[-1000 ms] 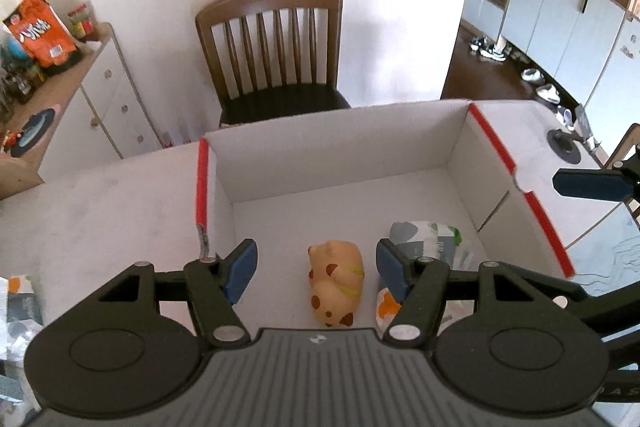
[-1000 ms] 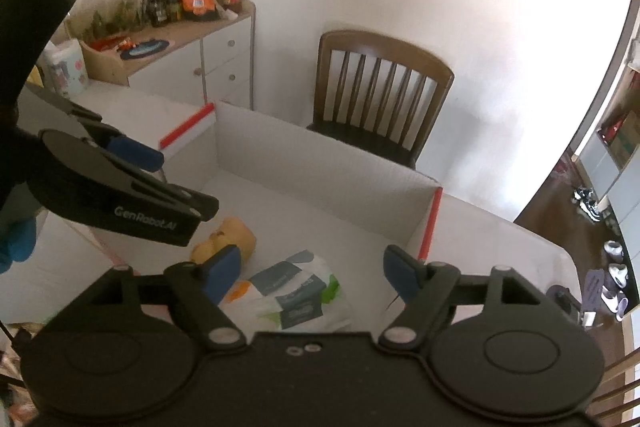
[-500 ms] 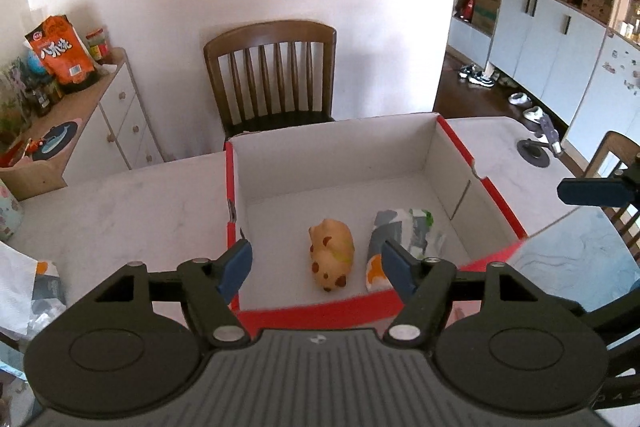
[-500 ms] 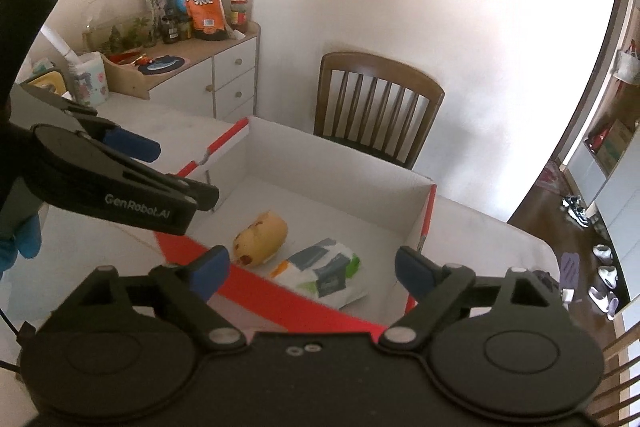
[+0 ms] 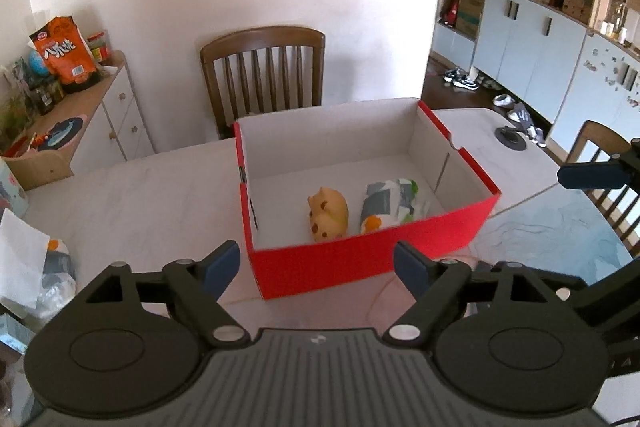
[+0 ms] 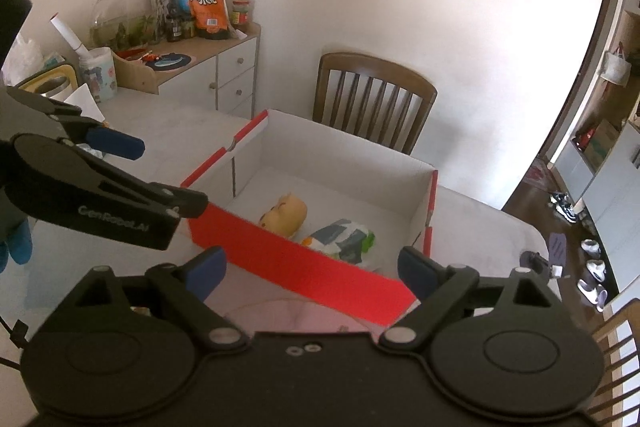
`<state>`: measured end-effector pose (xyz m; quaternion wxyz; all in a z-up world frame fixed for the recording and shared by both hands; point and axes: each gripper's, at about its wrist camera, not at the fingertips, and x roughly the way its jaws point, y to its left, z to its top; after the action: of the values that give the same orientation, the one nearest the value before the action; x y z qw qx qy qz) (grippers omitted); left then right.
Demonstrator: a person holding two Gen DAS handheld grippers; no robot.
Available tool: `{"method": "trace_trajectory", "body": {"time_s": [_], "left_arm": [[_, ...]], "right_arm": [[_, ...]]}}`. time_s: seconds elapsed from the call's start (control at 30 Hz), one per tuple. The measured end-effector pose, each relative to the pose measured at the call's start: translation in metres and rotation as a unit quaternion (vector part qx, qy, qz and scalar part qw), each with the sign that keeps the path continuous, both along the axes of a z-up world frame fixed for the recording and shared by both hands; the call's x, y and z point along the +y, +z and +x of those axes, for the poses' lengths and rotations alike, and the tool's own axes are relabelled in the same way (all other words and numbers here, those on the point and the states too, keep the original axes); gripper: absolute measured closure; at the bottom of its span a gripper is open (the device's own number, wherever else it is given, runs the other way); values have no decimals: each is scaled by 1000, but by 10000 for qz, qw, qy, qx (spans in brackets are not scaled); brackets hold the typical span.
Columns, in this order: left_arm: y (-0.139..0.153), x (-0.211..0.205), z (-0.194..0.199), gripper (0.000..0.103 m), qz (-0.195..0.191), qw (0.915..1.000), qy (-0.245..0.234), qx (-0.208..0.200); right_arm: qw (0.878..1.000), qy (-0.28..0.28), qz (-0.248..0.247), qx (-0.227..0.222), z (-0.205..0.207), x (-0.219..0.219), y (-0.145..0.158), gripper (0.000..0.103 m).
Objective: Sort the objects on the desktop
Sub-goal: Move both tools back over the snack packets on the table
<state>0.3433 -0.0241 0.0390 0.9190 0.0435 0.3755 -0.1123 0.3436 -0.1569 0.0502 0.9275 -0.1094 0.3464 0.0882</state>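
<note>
Cardboard box [image 5: 372, 259], red outside and white inside, sat on the pale counter [image 5: 140, 203]. Inside lay an orange animal toy [image 5: 330, 213] just beside a crumpled grey-green packet [image 5: 390, 201]. Left hand-held gripper [image 5: 318, 267] and right hand-held gripper [image 6: 312, 267] both hung short of the box's near wall, jaws opening with nothing between them.
</note>
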Motion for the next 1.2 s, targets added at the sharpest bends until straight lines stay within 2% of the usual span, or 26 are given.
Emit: {"method": "trace_trajectory", "body": {"time_s": [0.07, 0.13, 0.2, 0.37, 0.77, 1.2], "left_arm": [[-2, 3, -8, 13, -21, 10000, -26, -17], [-5, 6, -16, 3, -55, 10000, -52, 1], [-7, 8, -25, 1, -70, 9999, -114, -8], [-14, 15, -48, 0, -69, 9998, -186, -42], [-40, 44, -100, 0, -170, 9998, -131, 58], [-68, 59, -134, 0, -184, 9995, -217, 165]], "right_arm": [[10000, -37, -10, -5, -6, 3, 0, 8], [10000, -79, -38, -28, -13, 5, -1, 6], [9999, -131, -64, -48, -20, 8, -3, 5], [9996, -284, -14, -3, -33, 12, -10, 1], [9975, -696, -7, 108, -56, 19, -30, 1], [9941, -1013, 69, 386, -70, 29, -58, 1]]}}
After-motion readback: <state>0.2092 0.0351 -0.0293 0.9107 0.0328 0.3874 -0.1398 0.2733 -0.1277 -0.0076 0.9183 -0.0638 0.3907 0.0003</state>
